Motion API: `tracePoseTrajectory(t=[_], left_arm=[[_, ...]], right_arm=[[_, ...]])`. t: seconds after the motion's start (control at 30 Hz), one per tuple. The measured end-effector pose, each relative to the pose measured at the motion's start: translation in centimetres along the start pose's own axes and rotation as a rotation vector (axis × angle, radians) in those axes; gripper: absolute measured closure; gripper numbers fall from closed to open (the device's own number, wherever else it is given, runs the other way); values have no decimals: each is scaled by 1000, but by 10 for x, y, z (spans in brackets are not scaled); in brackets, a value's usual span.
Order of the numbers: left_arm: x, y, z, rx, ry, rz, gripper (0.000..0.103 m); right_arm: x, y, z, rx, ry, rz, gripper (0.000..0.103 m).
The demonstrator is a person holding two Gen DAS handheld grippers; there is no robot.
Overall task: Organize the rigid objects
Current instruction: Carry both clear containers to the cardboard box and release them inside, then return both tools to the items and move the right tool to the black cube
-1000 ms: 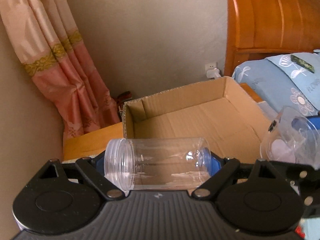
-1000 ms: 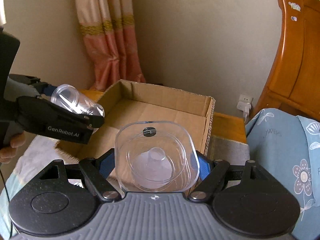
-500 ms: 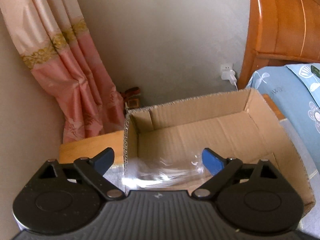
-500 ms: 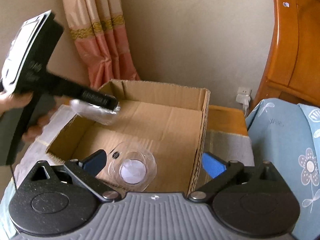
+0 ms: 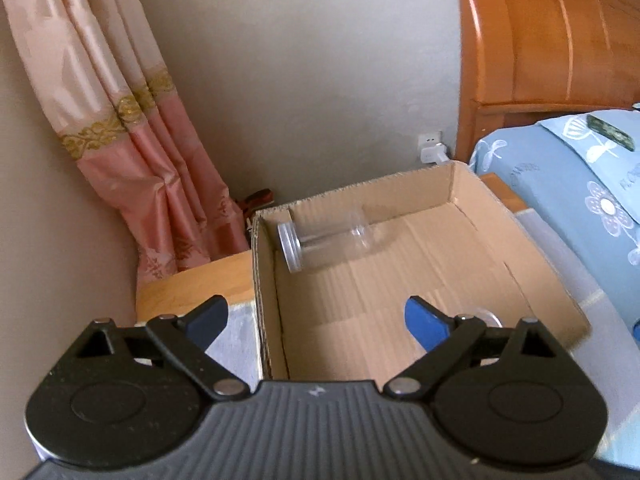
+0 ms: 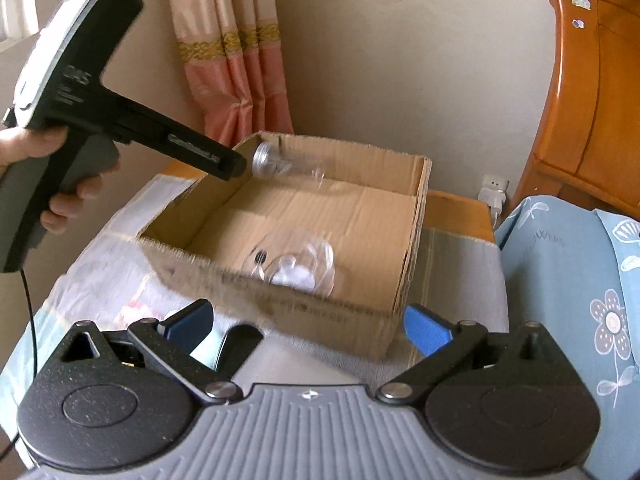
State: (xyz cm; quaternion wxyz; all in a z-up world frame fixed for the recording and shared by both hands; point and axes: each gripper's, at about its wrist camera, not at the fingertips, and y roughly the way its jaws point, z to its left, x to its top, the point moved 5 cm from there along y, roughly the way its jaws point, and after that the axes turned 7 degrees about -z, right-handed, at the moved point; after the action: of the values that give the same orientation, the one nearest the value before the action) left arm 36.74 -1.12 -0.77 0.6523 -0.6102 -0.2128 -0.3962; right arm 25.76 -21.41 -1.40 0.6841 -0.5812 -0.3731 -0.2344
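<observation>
Both hand-held grippers, left and right, gape empty; clear jar and lidded container lie inside the cardboard box; next, fetch another item

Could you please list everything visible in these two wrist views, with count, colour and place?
cardboard box: one, brown, open-topped, on the cloth-covered surface beside the bed
clear jar: one, transparent, on its side in the box's far left corner
clear container: one, transparent with a white patch inside, in the box near its front wall
curtain: one, peach and pink with a gold band, far left corner
headboard: one, orange wood, right
bedding: blue with white flowers, right
wall socket: one, white, with a plug in it
left gripper: black, blue pads, jaws open, empty
right gripper: black, blue pads, jaws open, empty
hand: one, holding the left gripper's handle
</observation>
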Motion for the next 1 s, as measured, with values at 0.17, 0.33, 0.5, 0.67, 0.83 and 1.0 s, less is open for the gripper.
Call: tracePoseTrajectory(t=[0.17, 0.33, 0.5, 0.67, 0.83, 1.0], left_arm=[[-28, -32, 1, -9, -13, -26, 5], [-67, -60, 7, -10, -19, -32, 5], [-110, -81, 10, -11, -56, -27, 5], [-157, -93, 9, 13, -72, -11, 5], [-185, -96, 3, 8, -105, 8, 5], [-200, -91, -7, -15, -128, 34, 5]], right_arm=[[-32, -17, 6, -7, -16, 6, 0], [-66, -28, 9, 13, 3, 21, 0], [-100, -30, 16, 1, -24, 38, 0], [-129, -19, 18, -33, -12, 83, 0], [-134, -9, 16, -94, 0, 77, 0], [-139, -5, -1, -156, 61, 83, 0]])
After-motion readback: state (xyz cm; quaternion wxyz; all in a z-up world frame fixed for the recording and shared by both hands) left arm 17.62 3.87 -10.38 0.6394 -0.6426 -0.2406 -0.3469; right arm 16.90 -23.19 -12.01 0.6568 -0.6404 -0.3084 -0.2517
